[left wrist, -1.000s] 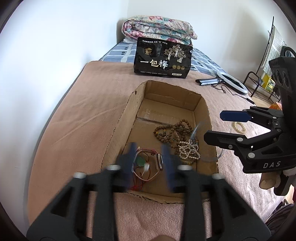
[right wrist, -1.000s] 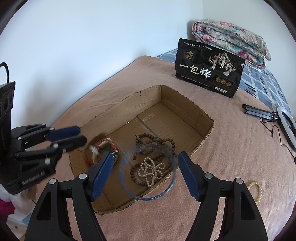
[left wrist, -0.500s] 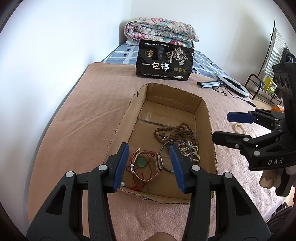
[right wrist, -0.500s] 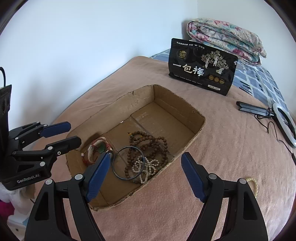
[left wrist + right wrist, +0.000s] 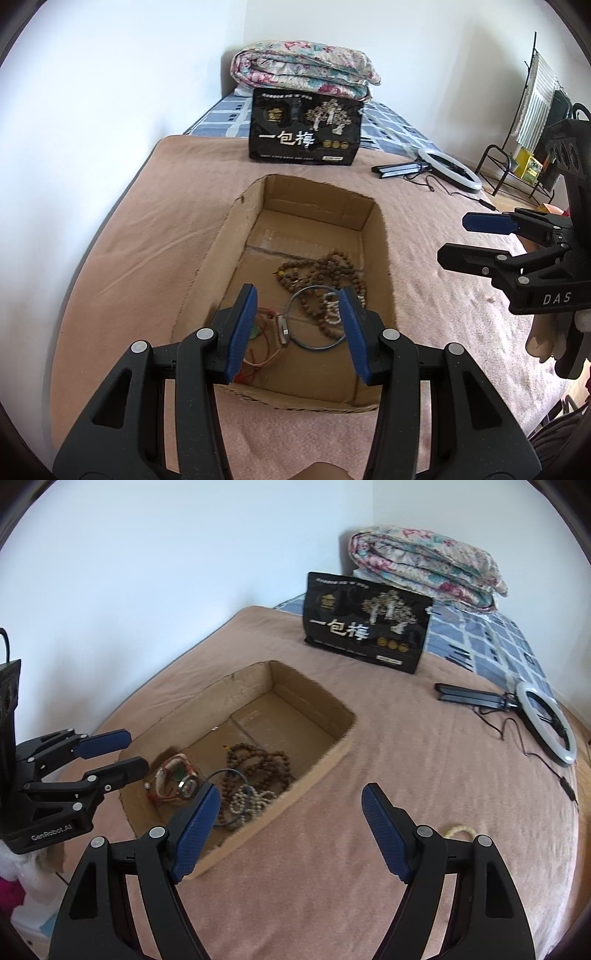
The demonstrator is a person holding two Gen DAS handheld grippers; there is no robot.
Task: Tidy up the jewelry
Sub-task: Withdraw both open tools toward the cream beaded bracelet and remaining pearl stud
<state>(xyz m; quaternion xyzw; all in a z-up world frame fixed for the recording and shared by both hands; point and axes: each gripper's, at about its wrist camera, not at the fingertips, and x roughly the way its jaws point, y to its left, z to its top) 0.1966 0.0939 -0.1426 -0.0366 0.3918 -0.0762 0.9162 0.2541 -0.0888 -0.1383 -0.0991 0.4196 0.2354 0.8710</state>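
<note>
Resting on a fuzzy pink blanket (image 5: 369, 812), a shallow corrugated cardboard box (image 5: 380, 258) holds the jewelry: brown wooden bead strands (image 5: 332, 269), a pale bead string (image 5: 243, 801), a thin blue bangle (image 5: 295, 332) and a red cord bracelet (image 5: 173, 771). Left gripper (image 5: 297, 325) above the box's near end, fingers spread, empty. Right gripper (image 5: 291, 827) beside the box, fingers wide apart, empty.

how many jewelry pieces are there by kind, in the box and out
Brown bead strands: 1
White bead strands: 1
Blue bangles: 1
Red cord bracelets: 1
Watches: 1
Cream bead bracelets, outside the box: 1
Total: 6, five in the box, one on the blanket.
</note>
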